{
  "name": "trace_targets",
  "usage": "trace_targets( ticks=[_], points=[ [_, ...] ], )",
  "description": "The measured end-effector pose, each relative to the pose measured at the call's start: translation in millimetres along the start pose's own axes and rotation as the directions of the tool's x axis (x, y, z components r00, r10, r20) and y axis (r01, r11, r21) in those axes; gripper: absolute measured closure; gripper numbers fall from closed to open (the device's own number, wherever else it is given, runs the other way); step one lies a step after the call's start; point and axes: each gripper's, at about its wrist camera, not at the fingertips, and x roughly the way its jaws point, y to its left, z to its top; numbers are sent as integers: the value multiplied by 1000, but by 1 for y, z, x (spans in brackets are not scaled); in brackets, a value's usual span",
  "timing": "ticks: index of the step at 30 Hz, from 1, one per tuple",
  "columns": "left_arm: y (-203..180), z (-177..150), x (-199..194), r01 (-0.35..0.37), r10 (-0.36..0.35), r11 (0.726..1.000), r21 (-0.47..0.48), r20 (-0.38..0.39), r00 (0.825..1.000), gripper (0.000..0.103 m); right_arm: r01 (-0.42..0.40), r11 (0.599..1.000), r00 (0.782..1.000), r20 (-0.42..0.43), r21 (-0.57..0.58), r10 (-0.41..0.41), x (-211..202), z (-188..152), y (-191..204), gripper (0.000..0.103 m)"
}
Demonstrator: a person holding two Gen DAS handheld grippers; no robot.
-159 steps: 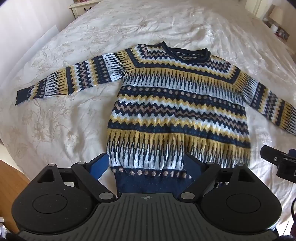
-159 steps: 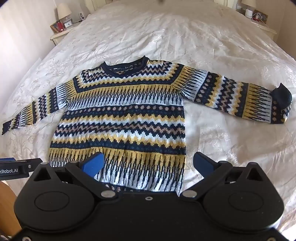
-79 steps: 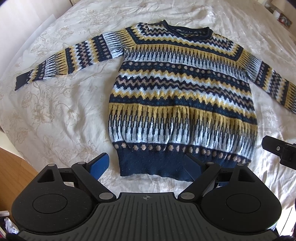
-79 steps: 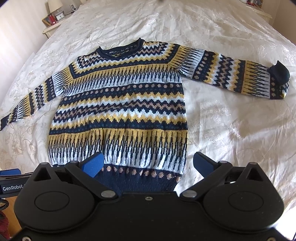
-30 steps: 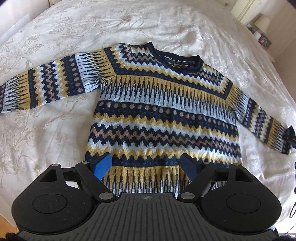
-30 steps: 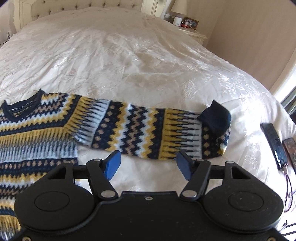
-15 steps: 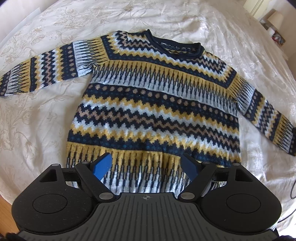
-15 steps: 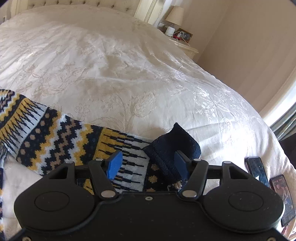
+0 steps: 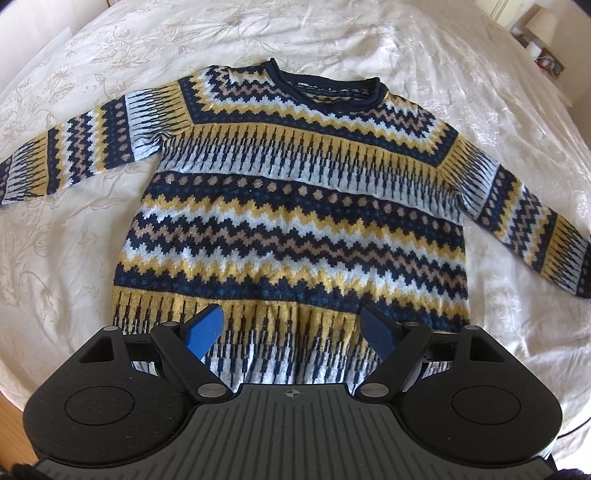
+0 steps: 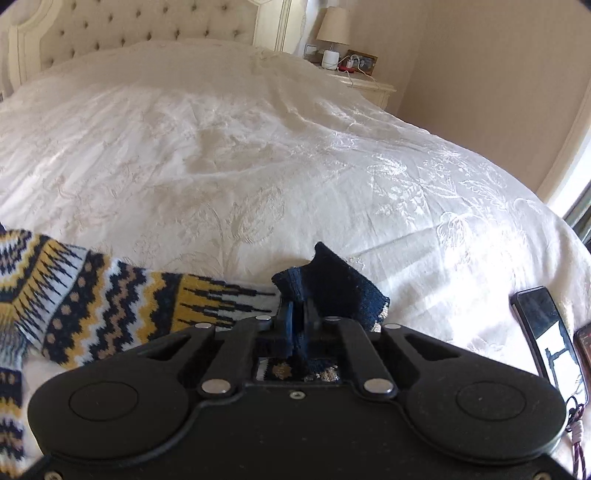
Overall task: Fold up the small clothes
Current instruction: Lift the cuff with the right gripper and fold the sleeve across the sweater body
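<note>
Jaws of the right gripper point(image 10: 298, 321) have just closed and now pinch the folded navy cuff point(image 10: 332, 284) of the sweater's sleeve point(image 10: 122, 299), the dark knit bunched between the pads and standing up just beyond them; the patterned sleeve trails off to the left of the jaws across the bed. On the left gripper point(image 9: 293, 328) the jaws stand wide with nothing between the blue pads point(image 9: 205, 328), poised over the lower part of the sweater point(image 9: 295, 206), pointing steeply down at it. That sweater lies flat and face up, banded in navy, mustard, pale blue and tan zigzags and dots, its navy neckline farthest from the jaws and both sleeves spread outward. Beneath everything is a cream bedspread point(image 10: 258, 147) with a raised floral weave. Right of the right jaws two phones point(image 10: 543, 332) lie at the bed's edge. Farther off are a tufted headboard point(image 10: 122, 26), a bedside cabinet point(image 10: 365, 86) and a lamp point(image 10: 334, 31).
</note>
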Motion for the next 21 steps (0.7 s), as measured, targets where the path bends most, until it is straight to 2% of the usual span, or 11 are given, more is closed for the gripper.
trace_targets(
  ticks=[5, 8, 14, 21],
  points=[
    [11, 2, -2, 3, -3, 1000, 6, 25, 1000, 23, -145, 989, 988, 62, 30, 143, -31, 18, 22, 93],
    [21, 5, -1, 9, -9, 1000, 9, 29, 1000, 23, -244, 970, 964, 108, -1, 242, -50, 33, 53, 93],
    [51, 11, 0, 9, -9, 1000, 11, 41, 999, 23, -422, 903, 892, 138, -83, 430, -82, 56, 142, 93],
    [103, 16, 1, -21, 22, 999, -26, 44, 999, 23, -577, 801, 800, 87, -160, 594, -91, 54, 262, 93]
  ],
)
